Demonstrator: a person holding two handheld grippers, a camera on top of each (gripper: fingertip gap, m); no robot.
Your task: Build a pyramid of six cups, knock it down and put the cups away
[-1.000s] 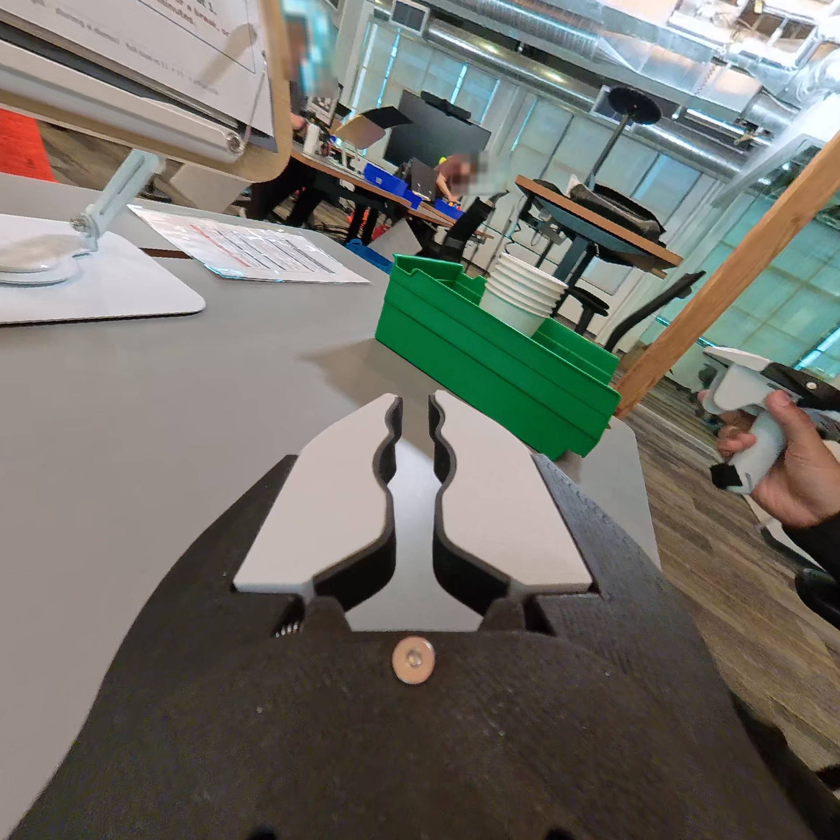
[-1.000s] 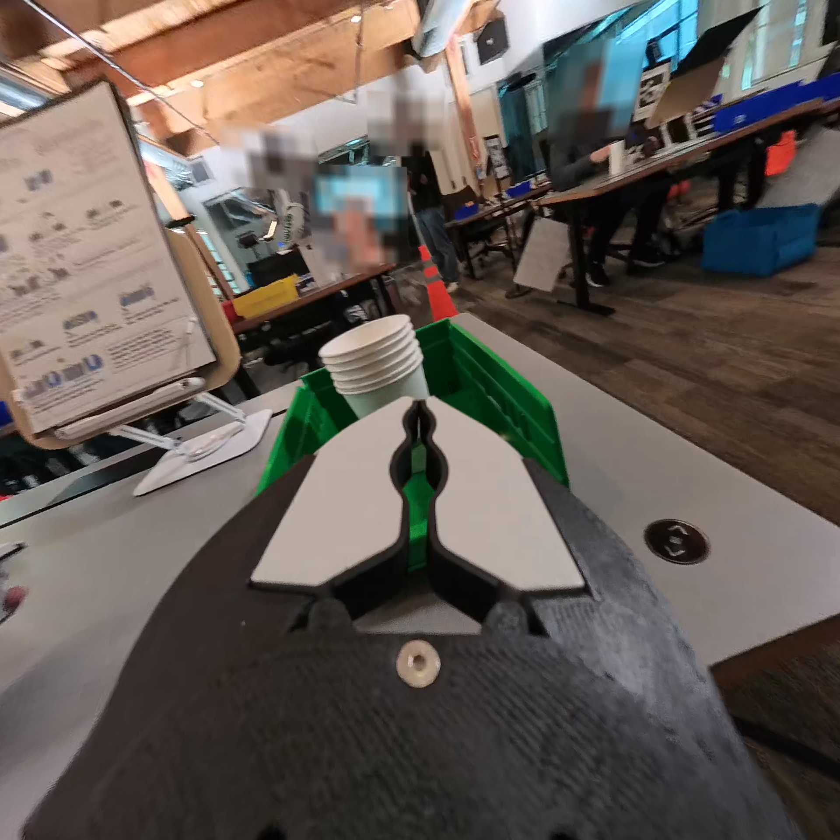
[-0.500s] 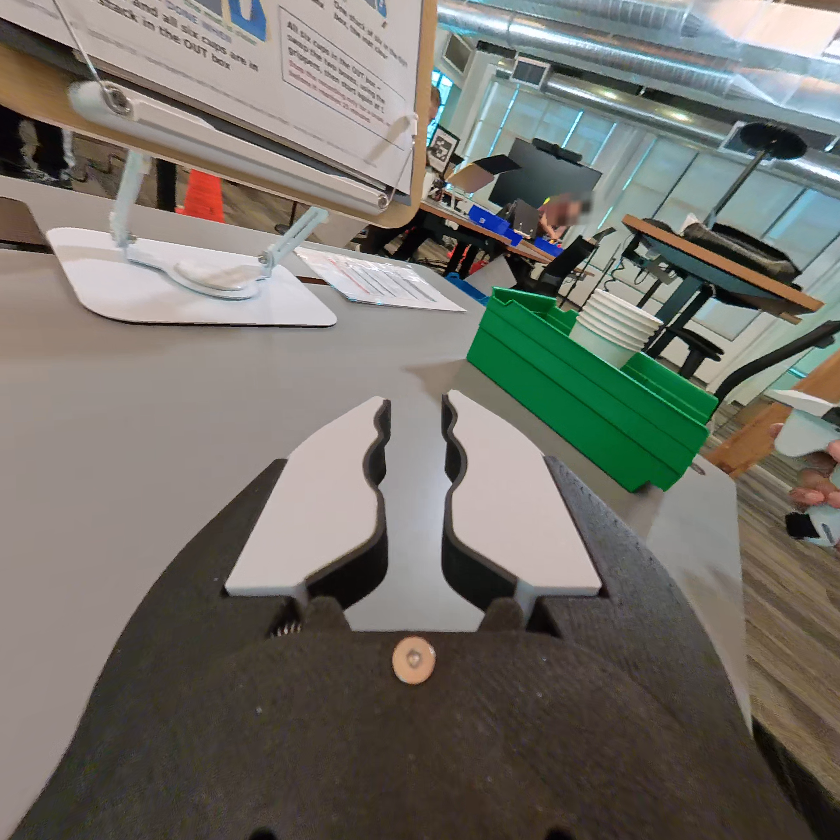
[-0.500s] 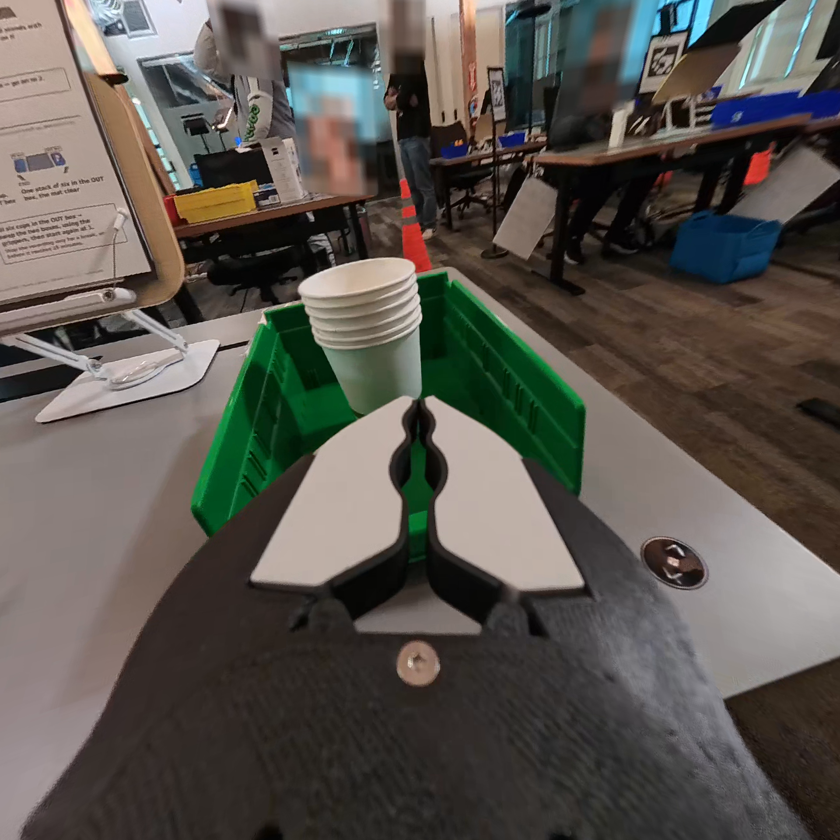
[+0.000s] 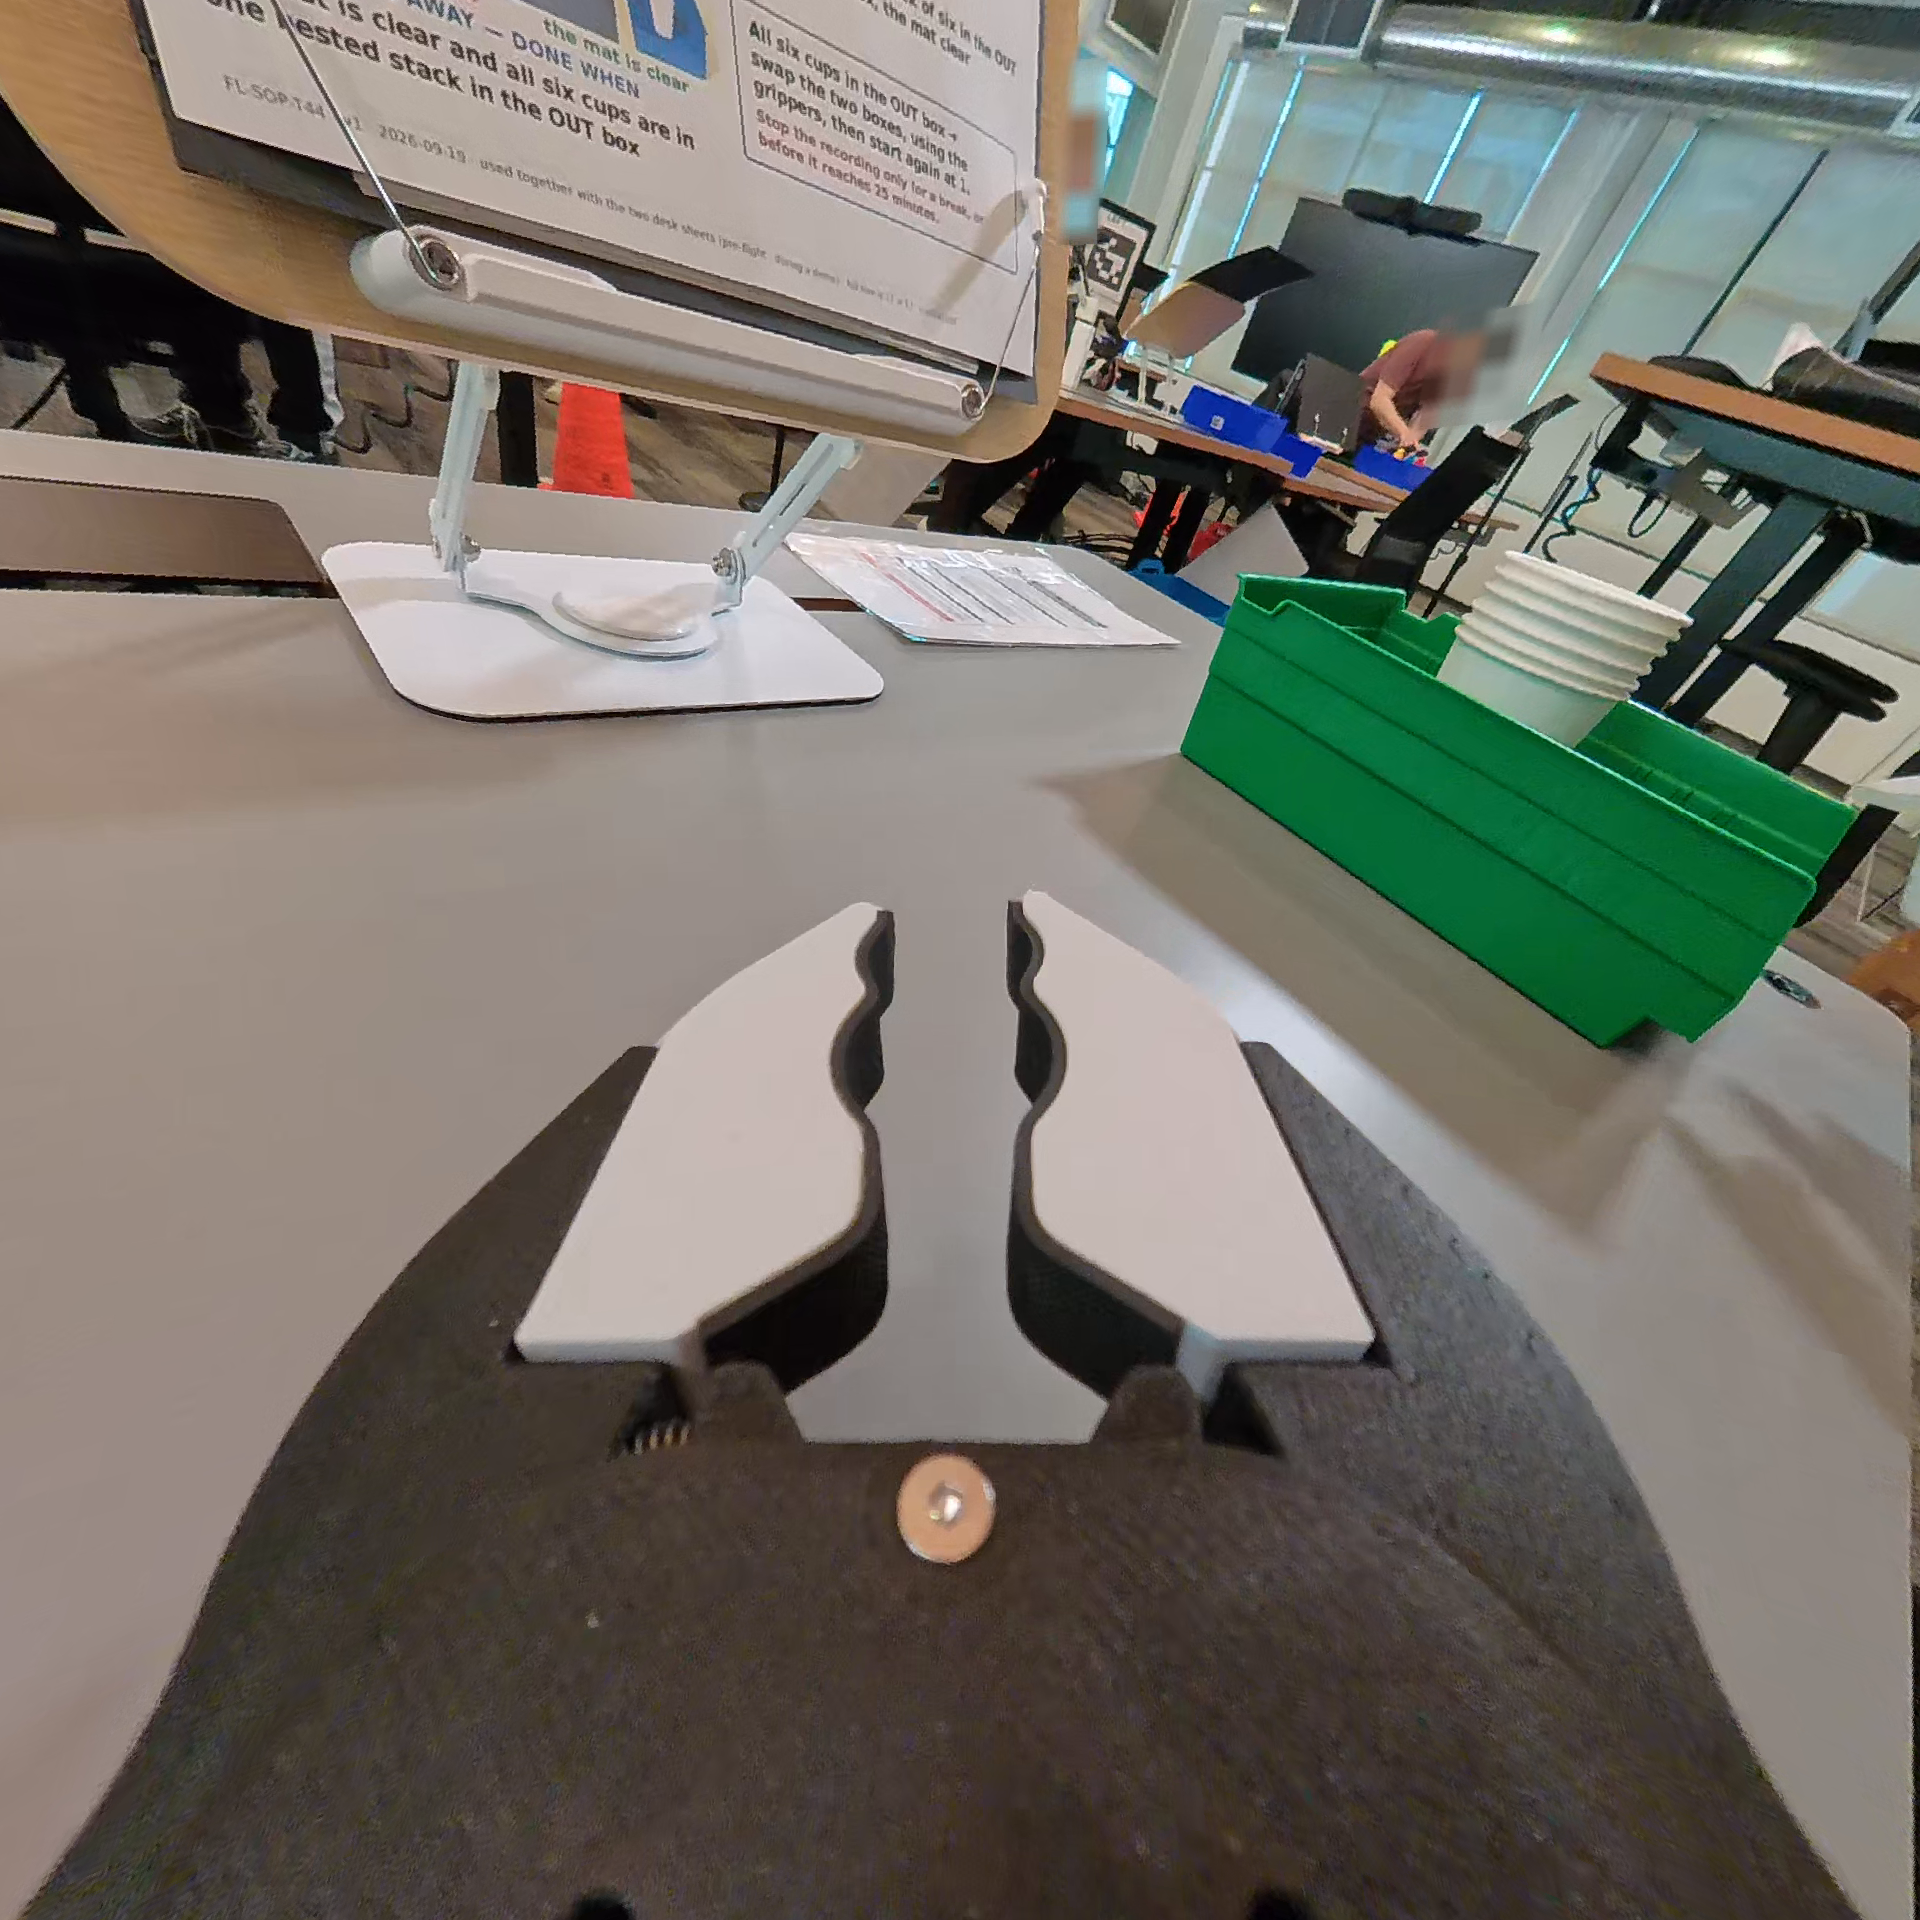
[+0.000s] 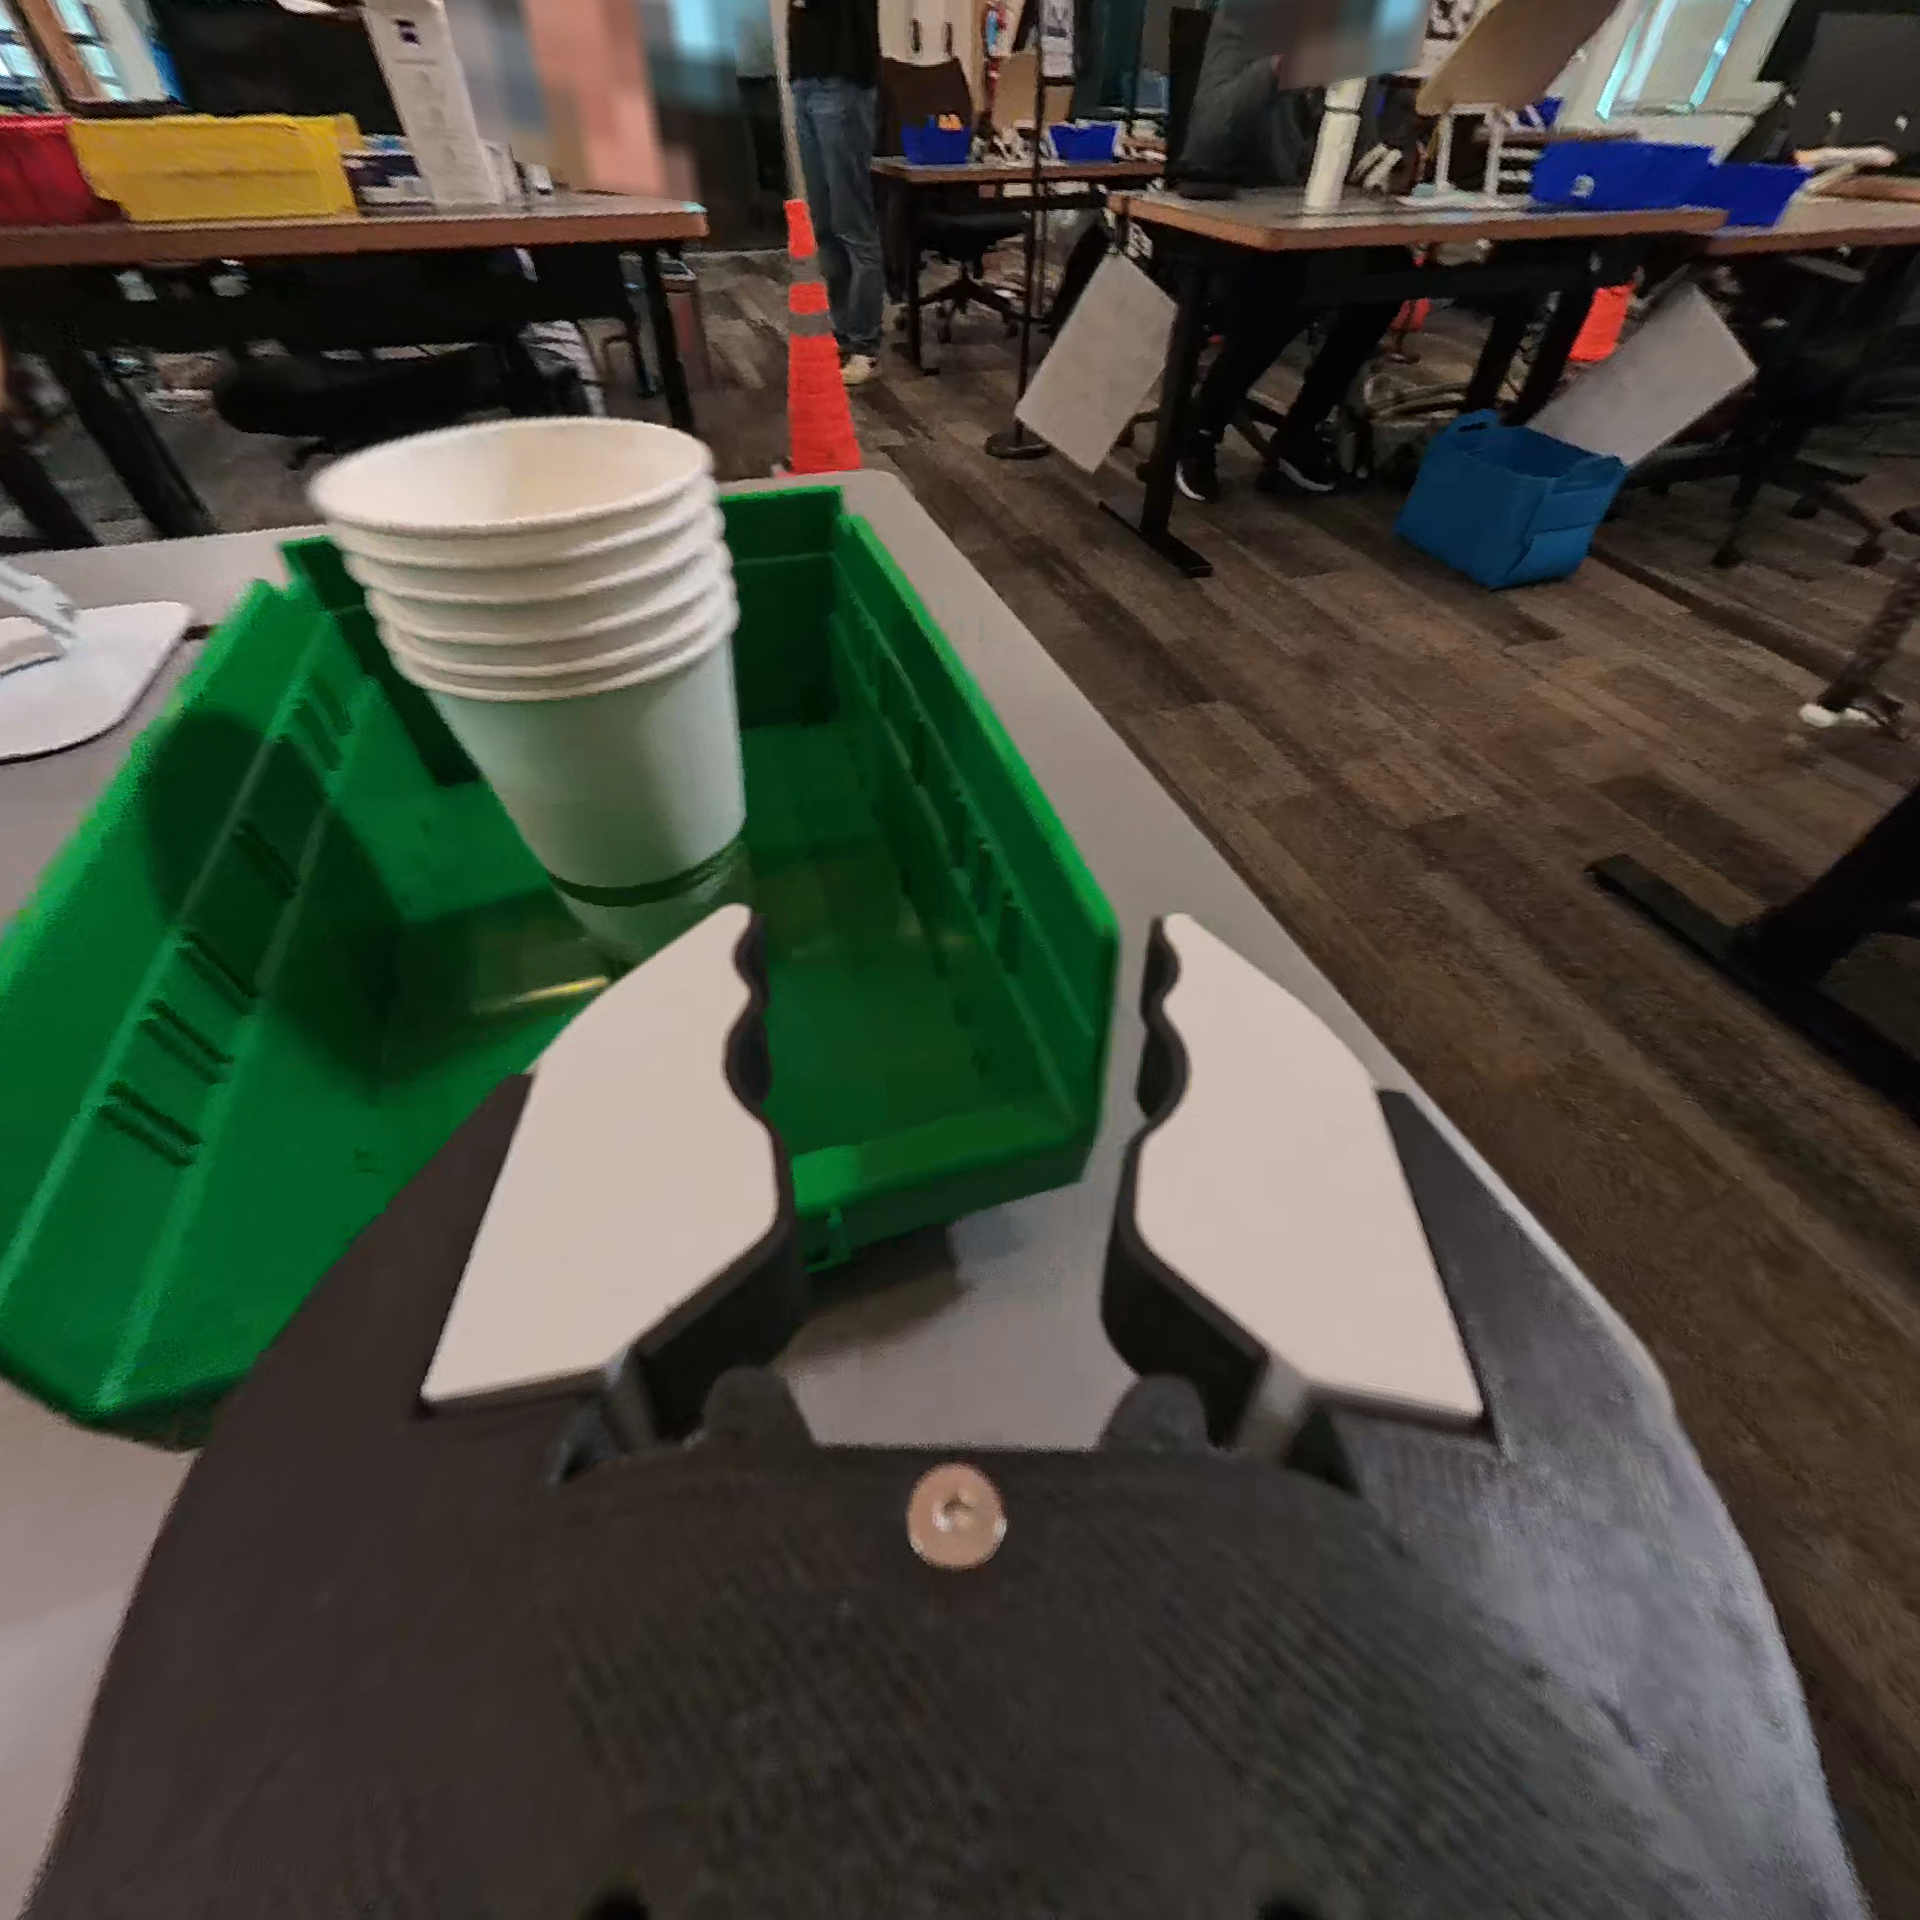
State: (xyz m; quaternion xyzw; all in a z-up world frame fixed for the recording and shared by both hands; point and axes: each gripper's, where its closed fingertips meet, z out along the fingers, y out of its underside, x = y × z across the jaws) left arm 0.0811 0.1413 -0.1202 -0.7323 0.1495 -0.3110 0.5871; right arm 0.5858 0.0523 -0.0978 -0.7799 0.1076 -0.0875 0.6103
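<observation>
A stack of several nested white paper cups (image 6: 582, 665) stands upright in a green plastic bin (image 6: 208, 935) on a grey table. My right gripper (image 6: 954, 925) is open and empty. It hovers over the bin's near end, with the cups just ahead and to the left of its left fingertip. In the left wrist view the bin (image 5: 1507, 831) and the cups (image 5: 1558, 655) sit far to the right. My left gripper (image 5: 951, 914) is a little open and empty, low over the bare table (image 5: 312, 935), well apart from the bin.
A wooden document stand holding a printed sheet (image 5: 623, 156) rests on a white base (image 5: 603, 644) at the table's back. A laminated sheet (image 5: 977, 597) lies beside it. Past the table's right edge are a wood floor, an orange cone (image 6: 816, 384), a blue bag (image 6: 1507, 499) and other desks with people.
My right gripper moved closer to and over the bin, and its jaws opened from shut. My left gripper swung left toward the stand, and its jaws widened slightly.
</observation>
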